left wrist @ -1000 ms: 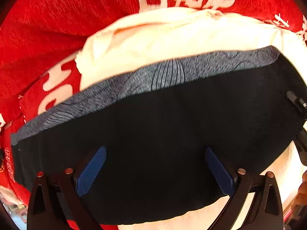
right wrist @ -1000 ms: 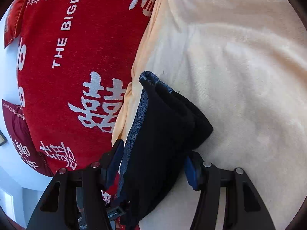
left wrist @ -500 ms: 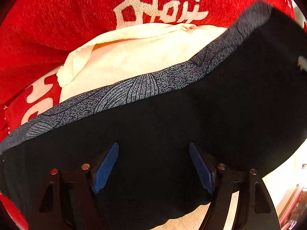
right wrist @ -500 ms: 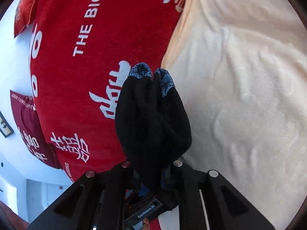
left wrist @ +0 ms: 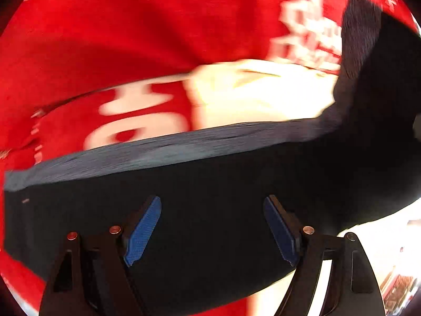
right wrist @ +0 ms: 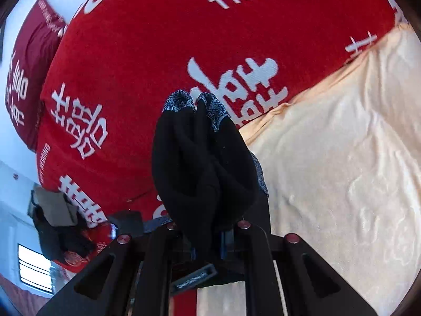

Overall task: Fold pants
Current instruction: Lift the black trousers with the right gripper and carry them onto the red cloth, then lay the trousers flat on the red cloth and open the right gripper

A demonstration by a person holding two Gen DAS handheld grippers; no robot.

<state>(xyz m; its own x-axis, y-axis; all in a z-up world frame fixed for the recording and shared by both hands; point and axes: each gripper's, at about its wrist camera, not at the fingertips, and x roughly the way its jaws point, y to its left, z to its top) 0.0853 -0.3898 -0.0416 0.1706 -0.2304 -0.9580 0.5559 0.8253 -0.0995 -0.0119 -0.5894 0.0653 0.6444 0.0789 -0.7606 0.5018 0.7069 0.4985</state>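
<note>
Right wrist view: one pair of black pants (right wrist: pixel 202 168) with a blue-grey patterned waistband, one end bunched and clamped between the closed fingers of the right gripper (right wrist: pixel 206 239), the bundle rising straight ahead along the fingers, with the boundary between the red printed blanket (right wrist: pixel 158 52) and the cream blanket (right wrist: pixel 342 158) behind it. Left wrist view: the same pants (left wrist: pixel 210 210) stretch crosswise in front of the left gripper (left wrist: pixel 211 226), long axis side to side, patterned band along the far edge; the right end lifts up toward the picture's upper right. The left gripper's blue pads (left wrist: pixel 143 231) stand wide apart with black cloth spanning between them; whether they touch it cannot be told. Count: one pants, two grippers, one red blanket, one cream blanket. Judgement: the right gripper carries the fold; the left is placed to pin or take the middle span.
</note>
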